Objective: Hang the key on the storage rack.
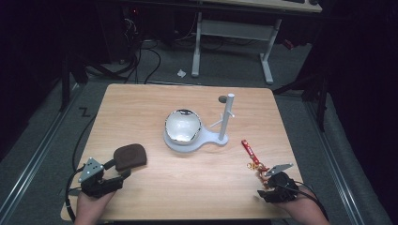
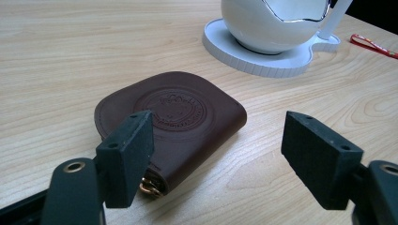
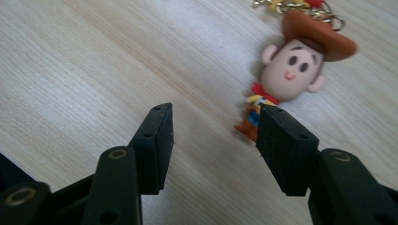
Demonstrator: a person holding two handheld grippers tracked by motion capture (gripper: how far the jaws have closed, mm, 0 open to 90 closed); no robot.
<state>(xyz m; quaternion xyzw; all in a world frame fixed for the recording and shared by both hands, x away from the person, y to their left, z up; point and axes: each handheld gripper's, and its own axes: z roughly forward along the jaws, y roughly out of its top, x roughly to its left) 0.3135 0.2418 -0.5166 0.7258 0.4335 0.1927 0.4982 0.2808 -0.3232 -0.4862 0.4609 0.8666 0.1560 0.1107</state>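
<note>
Both jaws gaping, the right gripper (image 3: 213, 140) is nosing toward the cowboy keychain (image 3: 291, 70) at upper right; light, rubbery, probably best pinched at the body.

The left gripper (image 2: 218, 154) is idling, parted, by the leather pouch (image 2: 171, 124).

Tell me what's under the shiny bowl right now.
The bowl sits on a white stand base carrying an upright post. The base area beneath the bowl is covered, so anything there is hidden.

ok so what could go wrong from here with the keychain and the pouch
The cowboy keychain lies off-centre of the open right gripper, by one jaw, so closing now may nudge it away. The brown pouch lies flat and wide before the open left gripper; the jaws may slide over it rather than grip.
</note>
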